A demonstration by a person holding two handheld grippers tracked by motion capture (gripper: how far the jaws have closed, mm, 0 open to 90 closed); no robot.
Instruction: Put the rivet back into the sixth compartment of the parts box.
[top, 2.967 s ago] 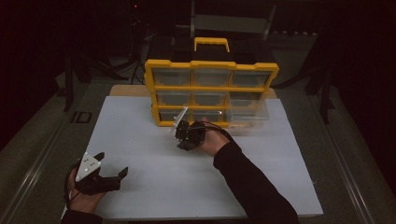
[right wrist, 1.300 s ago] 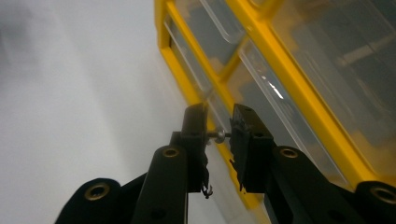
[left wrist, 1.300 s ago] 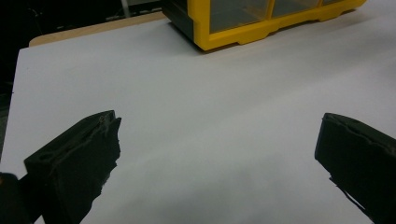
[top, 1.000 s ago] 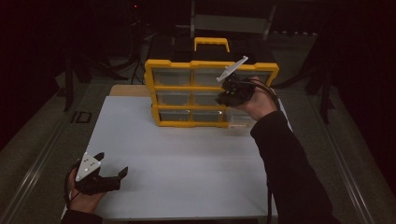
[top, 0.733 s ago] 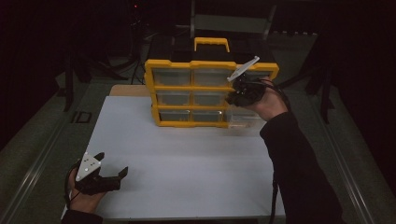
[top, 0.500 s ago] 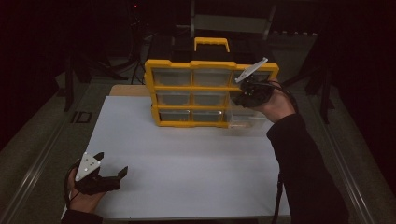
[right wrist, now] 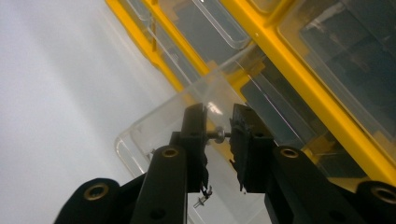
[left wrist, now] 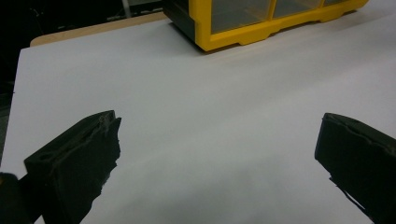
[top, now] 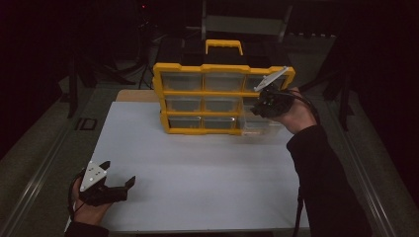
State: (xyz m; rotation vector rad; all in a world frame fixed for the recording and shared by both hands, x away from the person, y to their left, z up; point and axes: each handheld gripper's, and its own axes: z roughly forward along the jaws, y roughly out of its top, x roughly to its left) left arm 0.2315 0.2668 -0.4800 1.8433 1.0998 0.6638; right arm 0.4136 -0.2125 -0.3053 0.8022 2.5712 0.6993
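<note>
Screw (right wrist: 217,135) pinched in the right tongs (right wrist: 218,133) above the pulled-out clear drawer (right wrist: 154,121).
That drawer juts from the yellow organizer (top: 222,96) at the tabletop's (top: 207,168) far right; left tongs (top: 116,185) rest apart, near left.

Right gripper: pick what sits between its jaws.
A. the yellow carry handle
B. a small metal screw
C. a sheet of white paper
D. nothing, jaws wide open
B: in the right gripper view the right gripper pinches a small metal screw between its nearly closed jaws, above the pulled-out clear drawer of the yellow organizer.
</note>
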